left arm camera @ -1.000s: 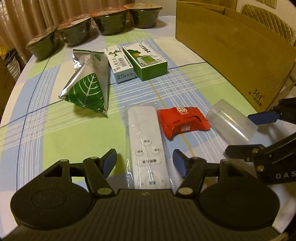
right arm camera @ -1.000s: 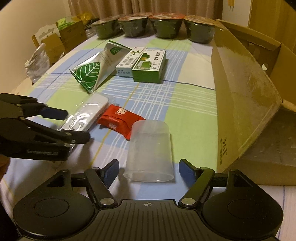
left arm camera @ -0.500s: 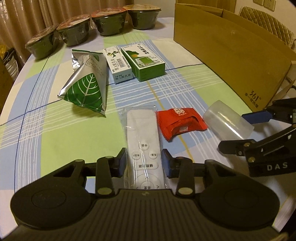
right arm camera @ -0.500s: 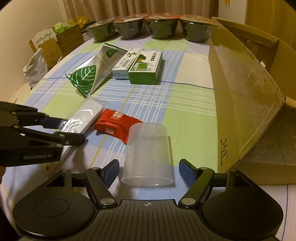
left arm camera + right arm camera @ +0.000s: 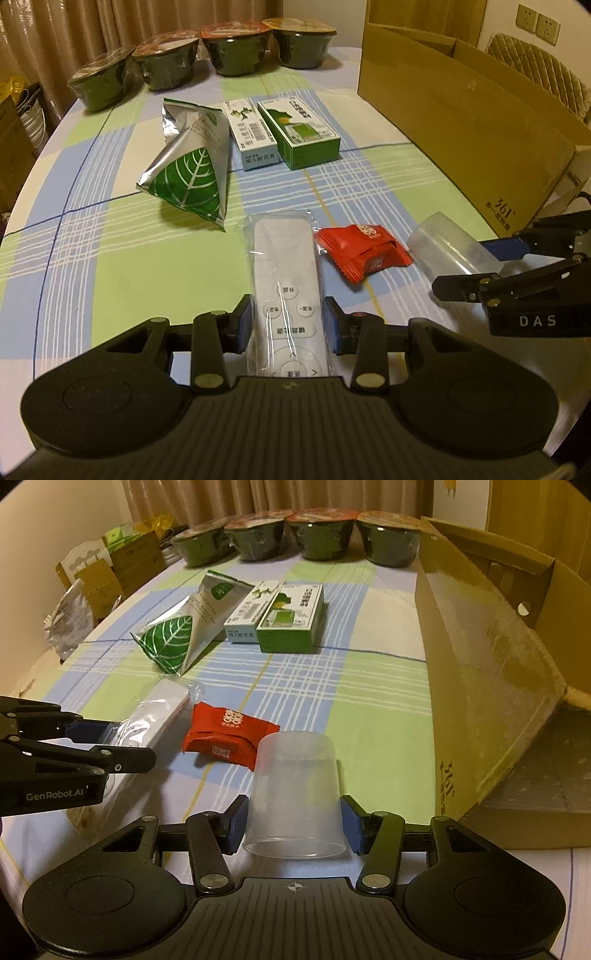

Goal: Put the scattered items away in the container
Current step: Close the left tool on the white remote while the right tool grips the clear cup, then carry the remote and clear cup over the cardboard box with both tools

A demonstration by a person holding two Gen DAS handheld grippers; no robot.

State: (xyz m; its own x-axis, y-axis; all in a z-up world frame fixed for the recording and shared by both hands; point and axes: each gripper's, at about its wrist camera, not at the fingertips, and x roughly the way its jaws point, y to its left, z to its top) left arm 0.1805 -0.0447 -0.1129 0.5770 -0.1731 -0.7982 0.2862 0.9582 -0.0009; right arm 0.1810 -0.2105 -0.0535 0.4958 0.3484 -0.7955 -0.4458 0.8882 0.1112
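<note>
Left gripper (image 5: 288,325), held low and level over the table (image 5: 92,266), is clamped on the near end of one wrapped remote (image 5: 286,280). Right gripper (image 5: 293,821), equally low, has both pads touching one clear cup (image 5: 295,794) lying on its side. Between the grippers lies one red packet (image 5: 364,251). Ahead: one leaf-printed pouch (image 5: 190,166), two cartons (image 5: 299,133), four bowls (image 5: 236,48). One cardboard box (image 5: 480,672) stands right of the right gripper.

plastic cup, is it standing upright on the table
No, the clear plastic cup lies on its side between the right gripper's fingers.
</note>
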